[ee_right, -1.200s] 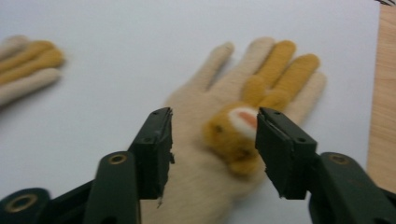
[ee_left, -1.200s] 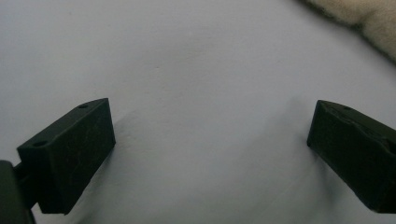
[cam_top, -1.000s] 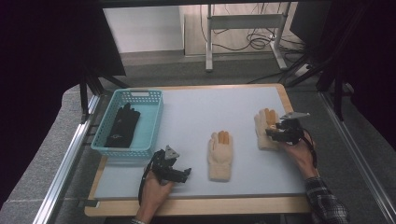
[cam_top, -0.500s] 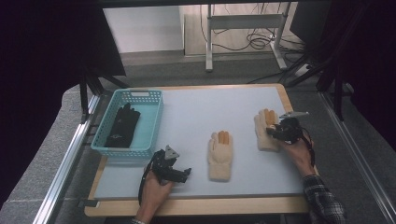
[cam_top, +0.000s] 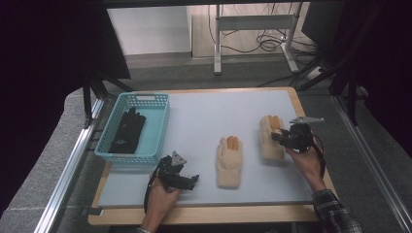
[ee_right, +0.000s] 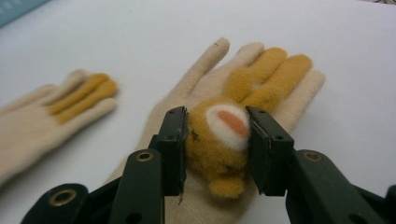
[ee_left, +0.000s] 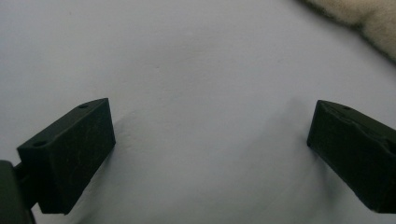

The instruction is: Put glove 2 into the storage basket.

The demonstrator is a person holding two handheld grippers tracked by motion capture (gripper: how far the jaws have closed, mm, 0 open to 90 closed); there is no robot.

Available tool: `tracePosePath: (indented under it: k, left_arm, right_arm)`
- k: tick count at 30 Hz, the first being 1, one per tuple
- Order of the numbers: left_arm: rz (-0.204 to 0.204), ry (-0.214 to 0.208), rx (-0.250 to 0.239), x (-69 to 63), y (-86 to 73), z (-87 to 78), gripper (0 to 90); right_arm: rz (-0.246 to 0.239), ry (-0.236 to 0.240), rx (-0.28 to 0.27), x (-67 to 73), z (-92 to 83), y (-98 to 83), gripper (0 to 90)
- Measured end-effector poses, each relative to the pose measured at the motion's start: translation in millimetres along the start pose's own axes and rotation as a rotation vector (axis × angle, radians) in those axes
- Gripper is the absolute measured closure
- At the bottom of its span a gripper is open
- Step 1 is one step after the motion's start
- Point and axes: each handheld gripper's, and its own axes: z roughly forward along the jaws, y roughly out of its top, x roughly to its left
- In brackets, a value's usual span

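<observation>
The right gripper [ee_right: 217,149] has just closed its jaws on the fuzzy animal face of the cream glove [ee_right: 224,107]: soft and light, best pinched there. Beside this glove lies its twin [ee_right: 42,112]. The left gripper [ee_left: 210,154], jaws spread, rests empty on the surface [ee_left: 196,70].

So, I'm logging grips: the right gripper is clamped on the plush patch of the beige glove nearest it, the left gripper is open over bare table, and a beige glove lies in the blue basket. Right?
One slip: the glove in the blue basket is black, as the high view shows. Both beige gloves lie on the table. The right gripper does clamp the plush patch of the nearer beige glove, and the left gripper is open.
</observation>
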Motion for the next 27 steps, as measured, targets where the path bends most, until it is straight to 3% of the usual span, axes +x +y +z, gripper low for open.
tracePosePath:
  k: [12,19,27]
  left_arm:
    - [0.006,0.000,0.002,0.4,0.1,-0.1,1.0]
    - [0.002,0.002,-0.001,0.1,0.0,0.1,1.0]
    - [0.003,0.001,0.000,0.3,0.0,0.0,1.0]
  right_arm:
    - [-0.001,0.084,-0.032,59.7,-18.6,6.6,59.7]
    - [-0.012,0.133,-0.042,105.4,-23.7,11.0,59.4]
    - [-0.021,0.110,-0.013,152.7,-6.3,0.3,59.4]
